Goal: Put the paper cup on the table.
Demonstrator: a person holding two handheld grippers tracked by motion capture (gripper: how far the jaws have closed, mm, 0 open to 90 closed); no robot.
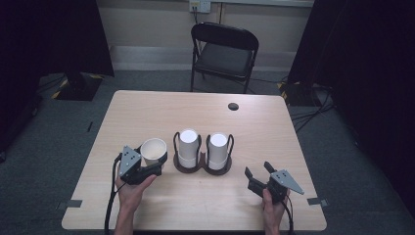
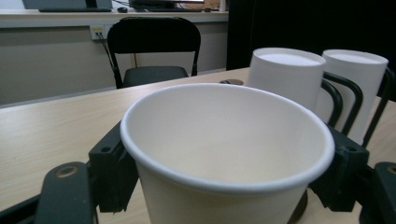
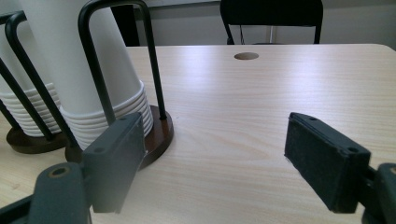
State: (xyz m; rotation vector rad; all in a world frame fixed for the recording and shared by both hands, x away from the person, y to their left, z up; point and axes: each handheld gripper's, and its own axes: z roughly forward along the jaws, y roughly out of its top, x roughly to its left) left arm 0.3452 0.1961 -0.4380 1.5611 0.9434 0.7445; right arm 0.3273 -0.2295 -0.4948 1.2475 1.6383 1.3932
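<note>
The paper cup (image 1: 153, 150) sits upright, mouth up, pinched between the jaws of the left gripper (image 1: 148, 163) just left of the cup holder (image 1: 202, 166) with its two upside-down cup stacks (image 1: 188, 145) mid-table (image 1: 205, 205), and over on the right, the right gripper (image 1: 258, 173) hovers, jaws spread, empty.

We see the left hand (image 1: 131, 188) come in from the bottom, gripping the left gripper (image 1: 155, 157) from beneath, its jaws clamped on the sides of a cup (image 1: 153, 150) held upright, mouth up. The right hand (image 1: 271, 204) holds the right gripper (image 1: 258, 172) low over the table (image 1: 274, 132), pointing forward and a little left, its jaws spread wide with nothing between them.
</note>
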